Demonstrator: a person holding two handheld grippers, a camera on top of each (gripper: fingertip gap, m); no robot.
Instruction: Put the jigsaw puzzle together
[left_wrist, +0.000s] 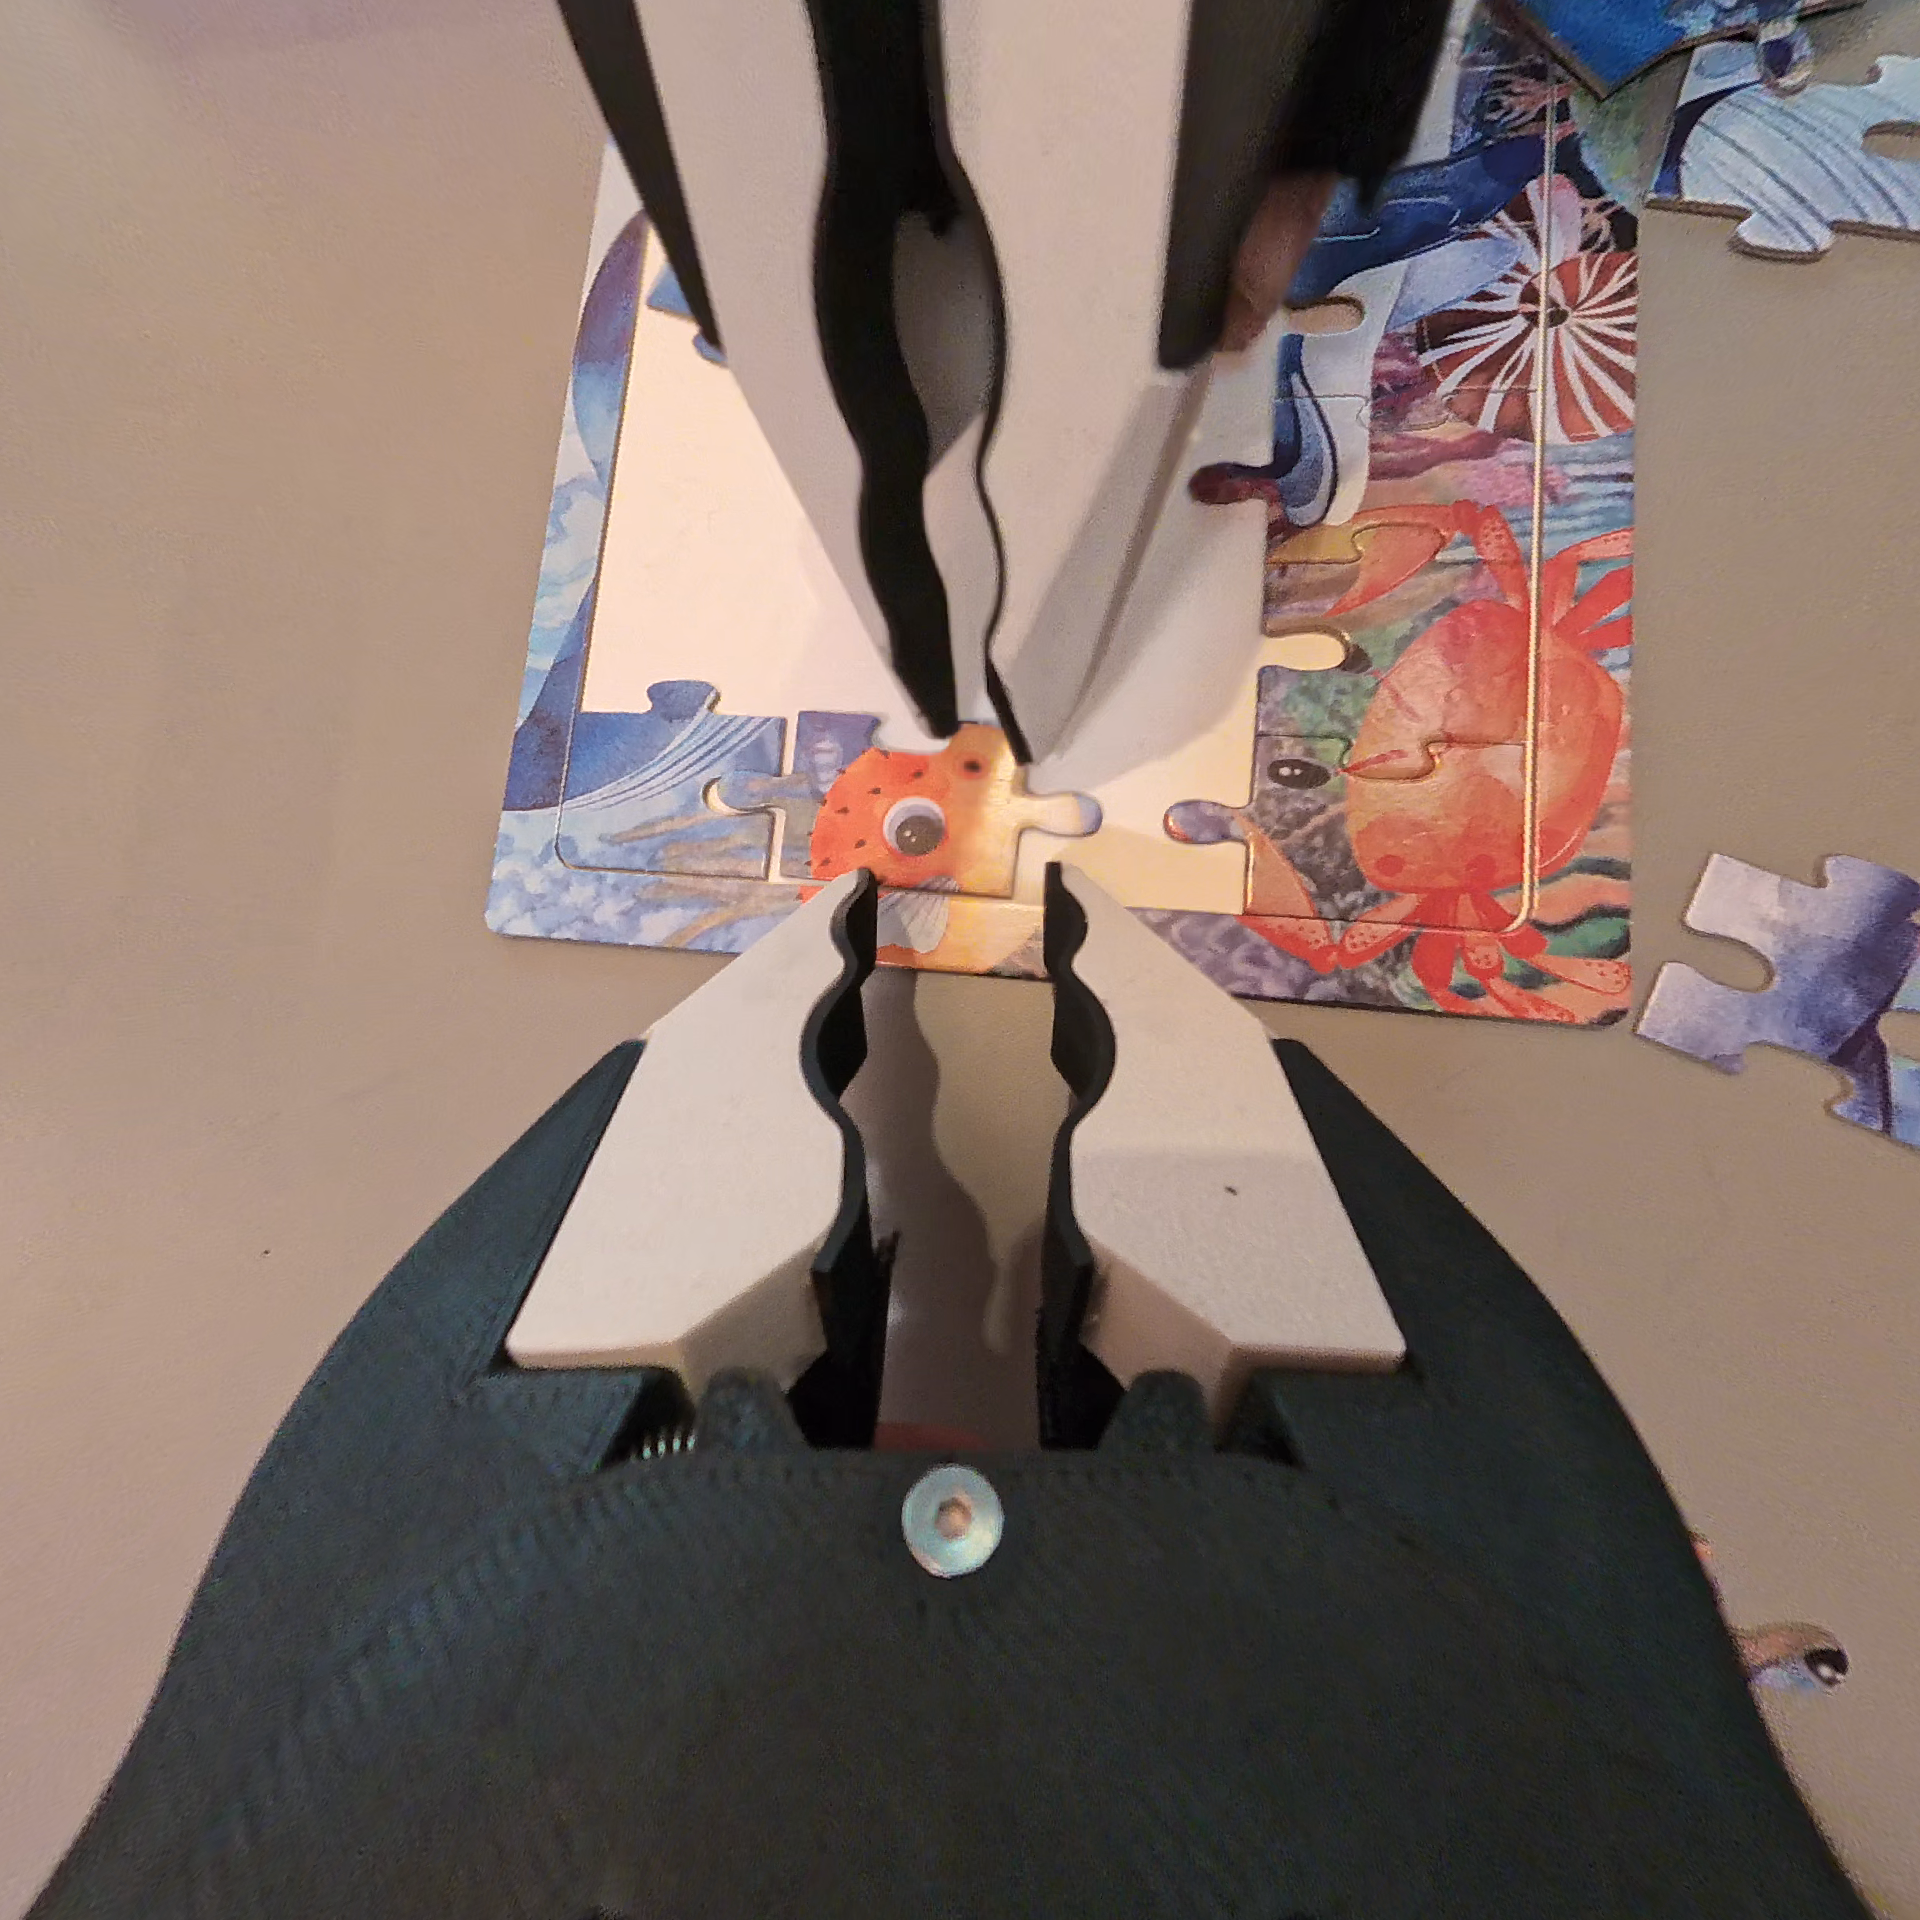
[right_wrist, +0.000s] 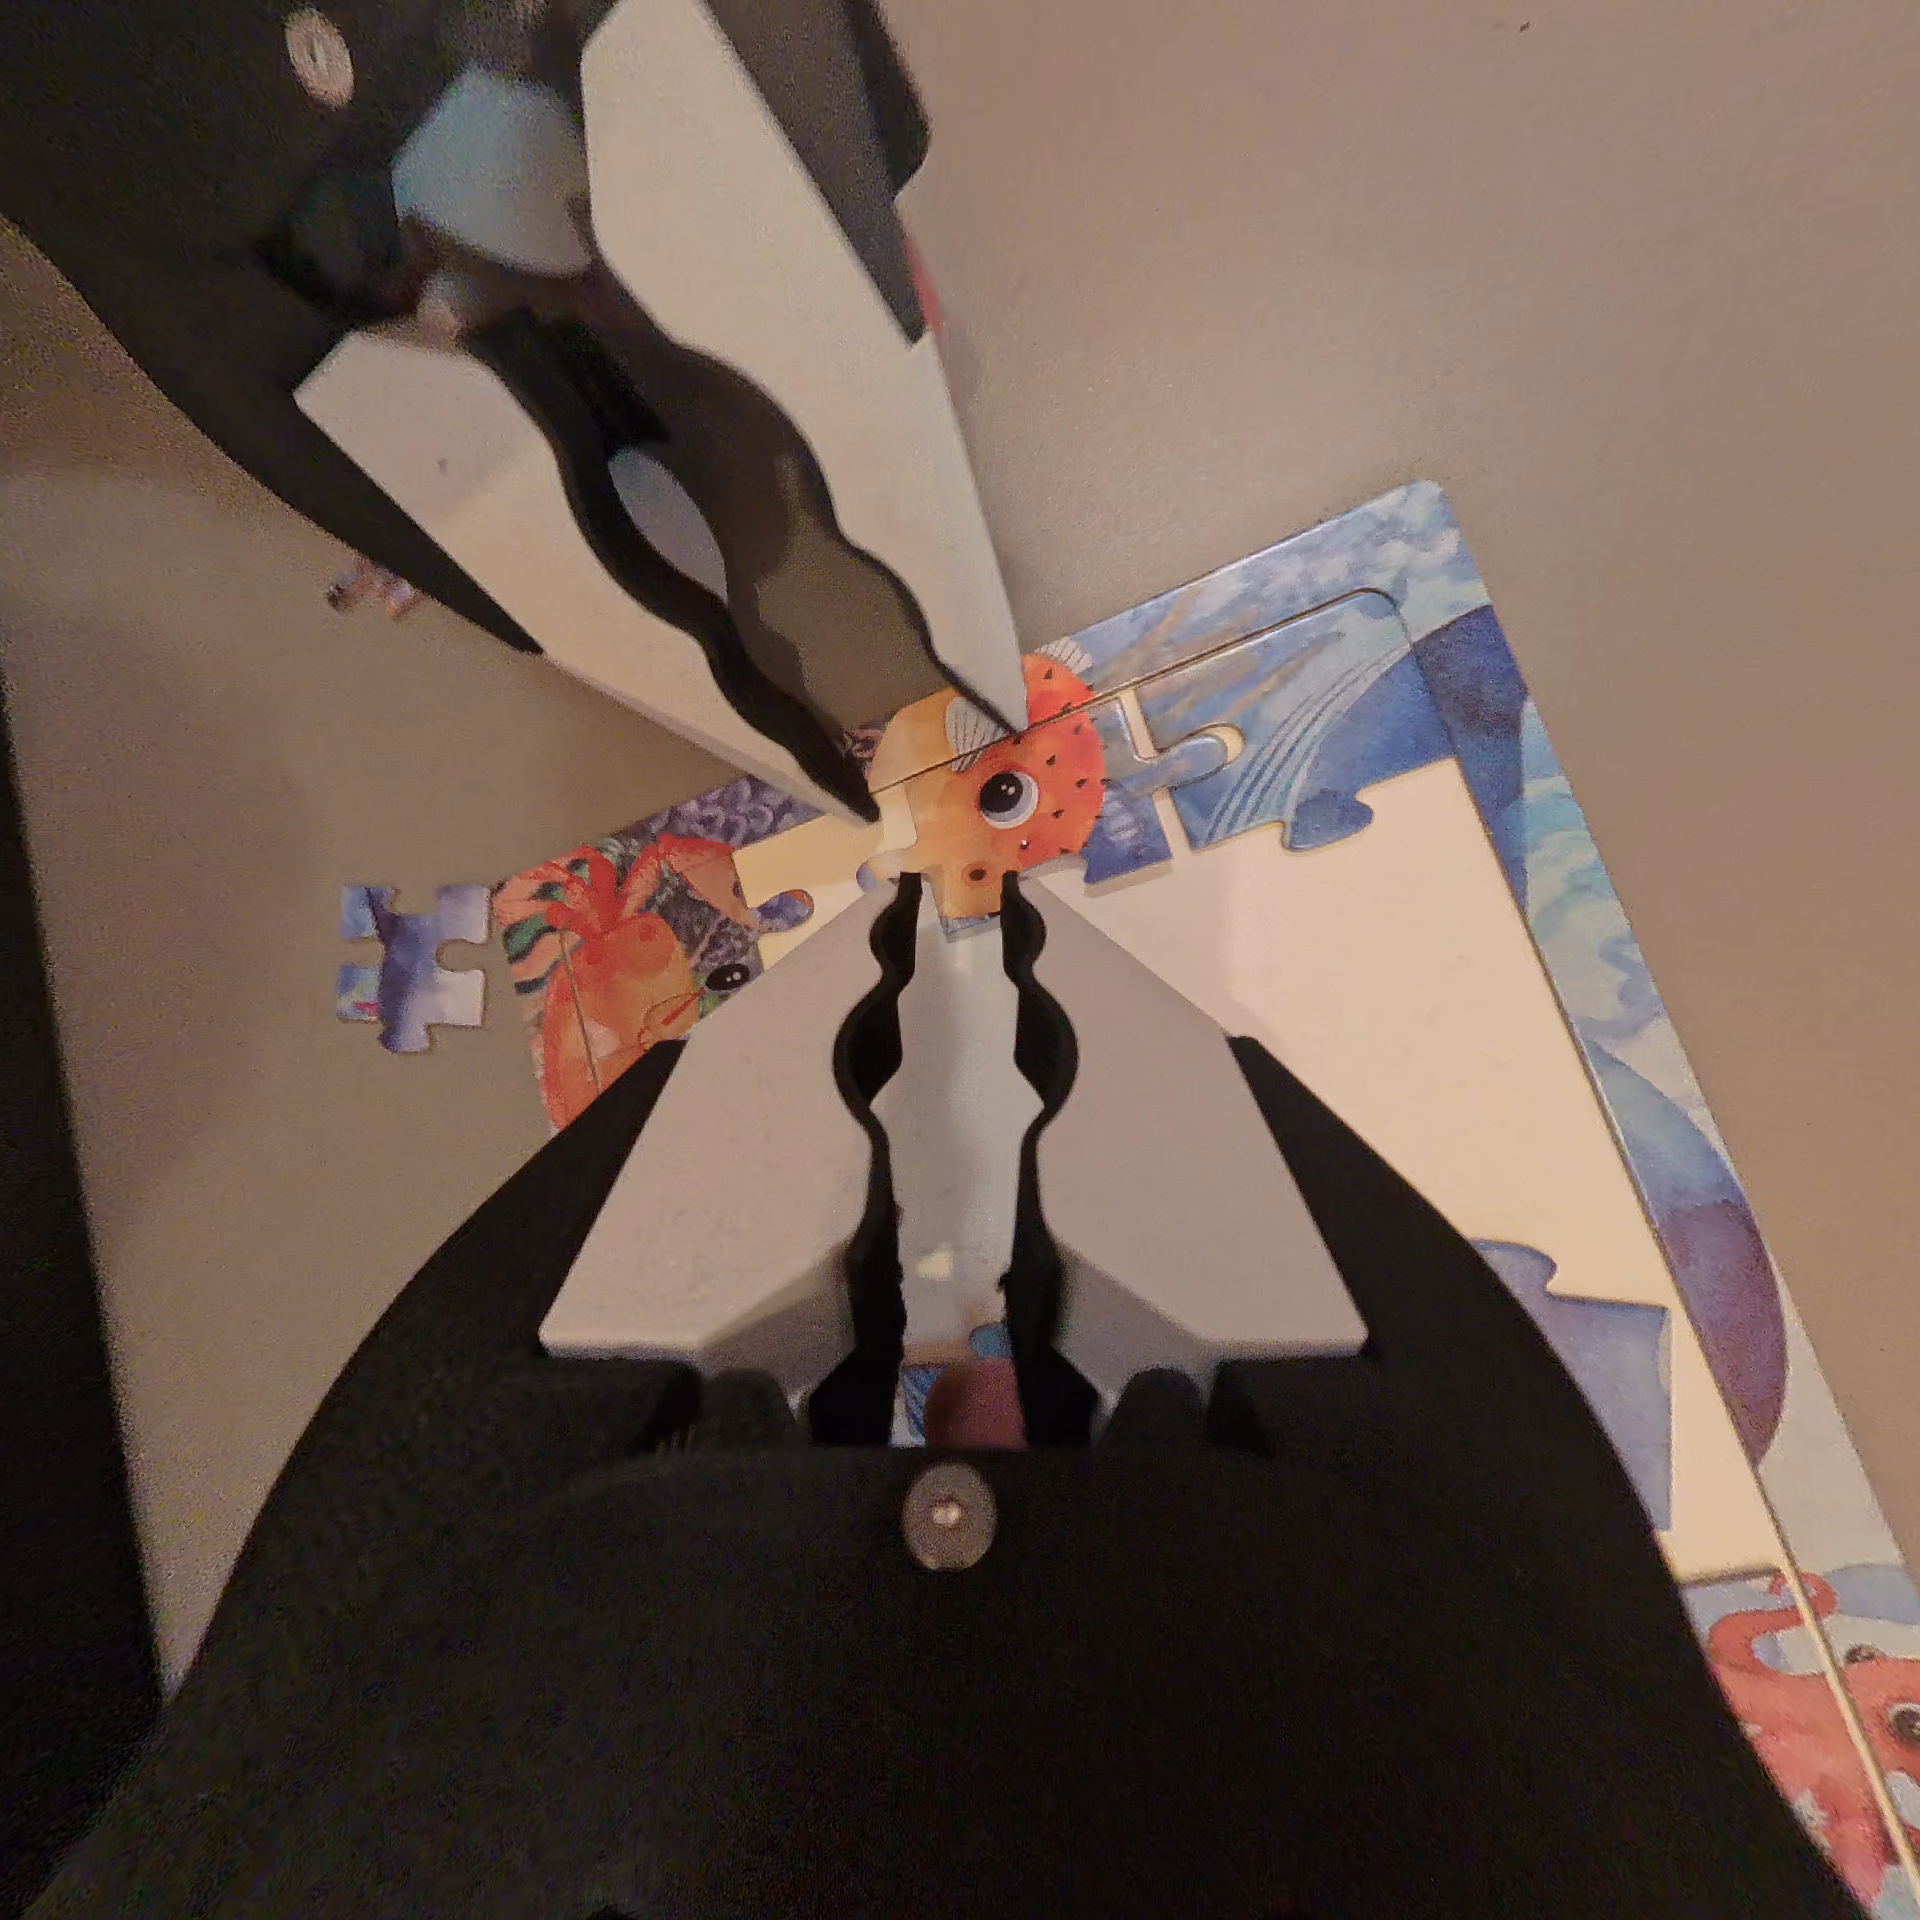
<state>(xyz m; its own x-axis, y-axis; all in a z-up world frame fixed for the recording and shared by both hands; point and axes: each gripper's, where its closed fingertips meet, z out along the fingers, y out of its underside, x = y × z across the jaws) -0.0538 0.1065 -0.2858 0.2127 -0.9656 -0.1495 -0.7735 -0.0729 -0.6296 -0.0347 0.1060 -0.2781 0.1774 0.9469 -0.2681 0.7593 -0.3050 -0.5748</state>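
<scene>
**Both grippers meeting at the fish piece**

I am holding my left gripper (left_wrist: 956, 883) with its jaws parted at the near edge of the orange fish piece (left_wrist: 925, 821), which is sitting in the puzzle tray (left_wrist: 665, 520). My right gripper (left_wrist: 982, 732) is touching the fish piece's far edge. A loose purple piece (left_wrist: 1787, 987) is lying right of the tray.
</scene>
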